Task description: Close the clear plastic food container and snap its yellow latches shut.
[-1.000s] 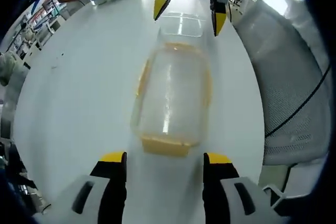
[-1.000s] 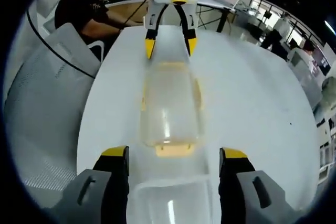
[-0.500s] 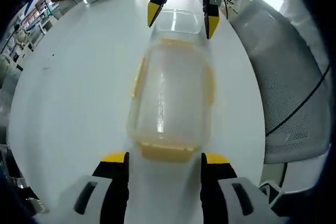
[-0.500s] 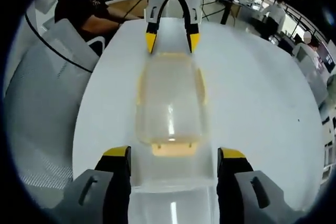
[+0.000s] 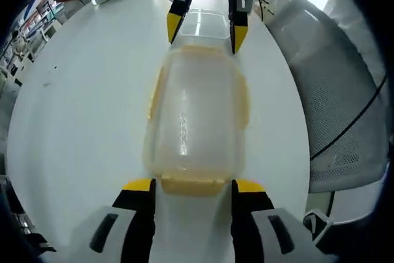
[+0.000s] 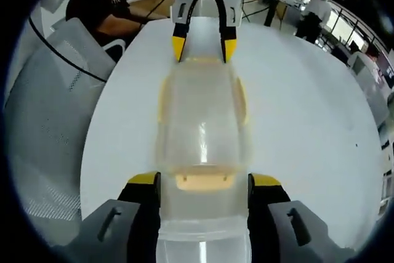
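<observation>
Left gripper view: clear plastic food container (image 5: 196, 115) lying lengthwise on the white table (image 5: 80, 103), lid already seated on top. Yellow latches along both long sides and at both ends, apparently sticking outward rather than folded down, though hard to tell through the clear plastic. Left gripper (image 5: 192, 187) wide open, its yellow-tipped jaws flanking the near end latch (image 5: 192, 184), right at it but clamping nothing. Right gripper (image 5: 203, 26) at the far end, jaws spread to about the container's width, tips at the far corners; contact not certain. Behind it a second clear container (image 5: 207, 21). Grey mesh chair (image 5: 320, 97) beside the table.

Right gripper view: same container (image 6: 201, 124) seen from the opposite end. Right gripper (image 6: 204, 181) open wide, jaws bracketing the near end latch (image 6: 201, 180), gripping nothing. Second clear container (image 6: 203, 238) partly between the jaw bases. Left gripper (image 6: 202, 41) at the far end, open, tips beside the far latch.

Judged progress: closing of the lid looks done; snapping of the latches still ahead, none clearly pressed flat. Both tools poised at opposite ends, likely for the end latches first, side latches after.
</observation>
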Demonstrator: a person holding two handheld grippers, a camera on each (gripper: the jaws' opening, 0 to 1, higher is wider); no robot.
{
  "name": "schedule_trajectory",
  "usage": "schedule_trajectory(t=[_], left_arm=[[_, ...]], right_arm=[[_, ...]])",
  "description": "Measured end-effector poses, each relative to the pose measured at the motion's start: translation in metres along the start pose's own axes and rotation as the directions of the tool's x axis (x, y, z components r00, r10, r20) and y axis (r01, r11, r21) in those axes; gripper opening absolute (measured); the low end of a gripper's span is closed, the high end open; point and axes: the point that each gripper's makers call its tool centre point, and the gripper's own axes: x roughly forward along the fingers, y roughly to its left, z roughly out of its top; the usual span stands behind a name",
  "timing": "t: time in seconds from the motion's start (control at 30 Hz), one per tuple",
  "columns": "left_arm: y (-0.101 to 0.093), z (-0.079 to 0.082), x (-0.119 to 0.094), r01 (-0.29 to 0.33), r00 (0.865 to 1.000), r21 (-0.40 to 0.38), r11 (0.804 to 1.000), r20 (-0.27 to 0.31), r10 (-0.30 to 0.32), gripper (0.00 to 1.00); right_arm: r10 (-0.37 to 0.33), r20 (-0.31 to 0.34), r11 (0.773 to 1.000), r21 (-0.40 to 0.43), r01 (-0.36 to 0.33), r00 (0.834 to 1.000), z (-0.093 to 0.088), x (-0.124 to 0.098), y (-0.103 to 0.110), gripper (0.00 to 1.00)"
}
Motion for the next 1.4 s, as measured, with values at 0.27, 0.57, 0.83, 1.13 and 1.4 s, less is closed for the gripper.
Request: schedule_trajectory(t=[0.27, 0.57, 0.83, 1.13, 1.4], left_arm=[[-0.0020, -0.0018, 0.0035, 0.012, 1.000, 0.012, 1.000, -0.014, -0.012, 0.41], [-0.0042, -0.0005, 0.0040, 0.015, 1.000, 0.023, 1.000, -0.023, -0.015, 0.38], [-0.0058, 0.0015, 0.0045, 0.015, 1.000, 0.027, 1.000, -0.028, -0.014, 0.35], [-0.0067, 0.0019, 0.0045, 0.018, 0.999, 0.032, 0.999, -0.046, -0.016, 0.35], [-0.0064, 0.0021, 0.0047, 0.011, 0.999, 0.037, 0.999, -0.053, -0.009, 0.34]], right_arm=[[0.015, -0.016, 1.000, -0.009, -0.016, 1.000, -0.0010, 0.0029, 0.0004, 0.47], [0.017, -0.052, 0.999, -0.046, -0.020, 0.998, -0.0026, 0.0056, 0.0003, 0.42], [-0.001, -0.082, 0.998, -0.065, -0.004, 0.997, -0.0029, 0.0067, -0.0033, 0.39], [-0.002, -0.106, 0.998, -0.063, -0.004, 0.994, -0.0032, 0.0071, -0.0058, 0.36], [0.003, -0.106, 0.999, -0.052, -0.008, 0.994, -0.0037, 0.0073, -0.0061, 0.36]])
